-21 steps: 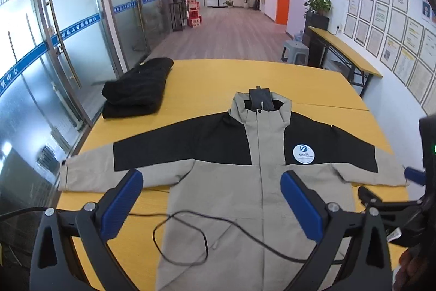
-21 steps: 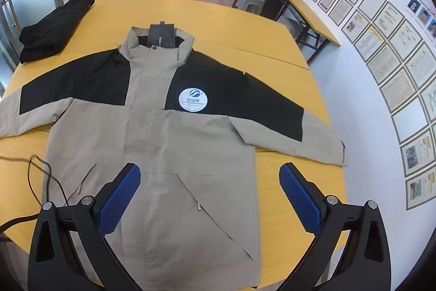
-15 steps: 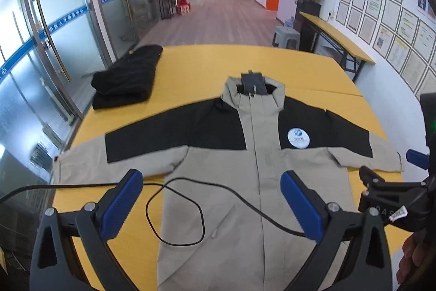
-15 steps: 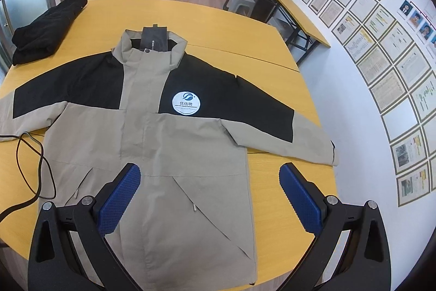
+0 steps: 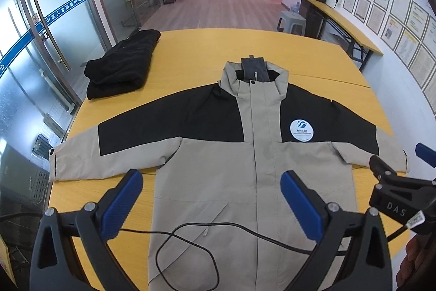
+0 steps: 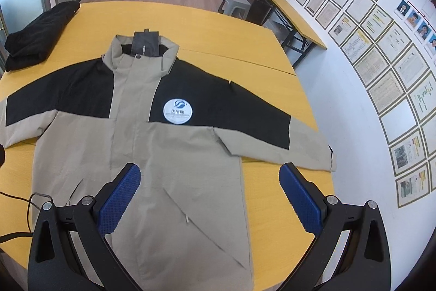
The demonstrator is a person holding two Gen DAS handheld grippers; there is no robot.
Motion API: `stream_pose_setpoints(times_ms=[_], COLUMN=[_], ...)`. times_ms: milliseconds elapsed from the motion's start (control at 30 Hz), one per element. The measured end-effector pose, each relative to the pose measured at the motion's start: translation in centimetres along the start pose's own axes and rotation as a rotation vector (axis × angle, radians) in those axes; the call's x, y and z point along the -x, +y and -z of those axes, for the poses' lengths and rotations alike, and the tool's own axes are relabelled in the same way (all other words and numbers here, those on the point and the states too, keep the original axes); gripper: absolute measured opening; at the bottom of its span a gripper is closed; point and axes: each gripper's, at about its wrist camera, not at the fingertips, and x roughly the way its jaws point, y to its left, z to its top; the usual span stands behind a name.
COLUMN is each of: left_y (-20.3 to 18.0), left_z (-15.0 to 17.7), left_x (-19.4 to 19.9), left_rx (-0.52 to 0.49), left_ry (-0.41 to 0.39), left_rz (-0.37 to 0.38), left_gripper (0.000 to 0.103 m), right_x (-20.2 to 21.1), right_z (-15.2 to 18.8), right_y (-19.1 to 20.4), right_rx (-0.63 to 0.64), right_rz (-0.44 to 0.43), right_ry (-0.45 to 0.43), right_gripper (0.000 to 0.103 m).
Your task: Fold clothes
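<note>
Both grippers gape above jacket (spread flat).

One tan-and-black jacket, one folded black garment and one black cable on one yellow surface, with two grippers, left and right, above.

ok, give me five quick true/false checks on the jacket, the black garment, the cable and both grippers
1. The beige and black jacket lies spread flat with both sleeves out. True.
2. The left gripper is shut on a sleeve. False: it is open and holds nothing.
3. The folded black garment lies on the jacket. False: it sits apart on the yellow table.
4. A thin black cable crosses the jacket's lower front. True.
5. The right gripper is open. True.
</note>
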Motion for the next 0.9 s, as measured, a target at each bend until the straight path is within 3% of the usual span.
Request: stream_pose_setpoints(times_ms=[200, 367, 433, 533, 767, 900], left_y=[-4.0, -8.9, -11.7, -15.6, -24.7, -29.1], left_z=[-1.4, -1.6, -1.6, -2.2, -5.0, -5.6], left_x=[-3.4, -10.5, -13.8, -17.6, -26.1, -29.7], left_rx=[-0.043, -0.103, -0.136, -0.200, -0.357, -0.474], left_ry=[-0.020, 0.014, 0.038, 0.042, 0.049, 0.076], left_rz=[0.009, 0.144, 0.180, 0.231, 0.339, 0.397], left_gripper=[0.103, 0.103, 0.103, 0.103, 0.103, 0.103], right_x=[-4.2, -9.1, -11.5, -16.9, -29.2, -33.5], right_z=[-0.3, 3.6, 5.4, 7.8, 14.7, 17.6], right_y=[-4.4, -14.8, -18.7, -24.7, -38.8, -44.2], right_rx=[-0.079, -0.372, -0.427, -0.495, -0.884, -1.037], right_rz=[-0.102, -0.320, -0.321, -0.239, -0.245, -0.258], right_ry=[-0.053, -0.234, -0.284, -0.232, -0.066, -0.012], right_gripper=[0.103, 0.103, 0.103, 0.103, 0.101, 0.087])
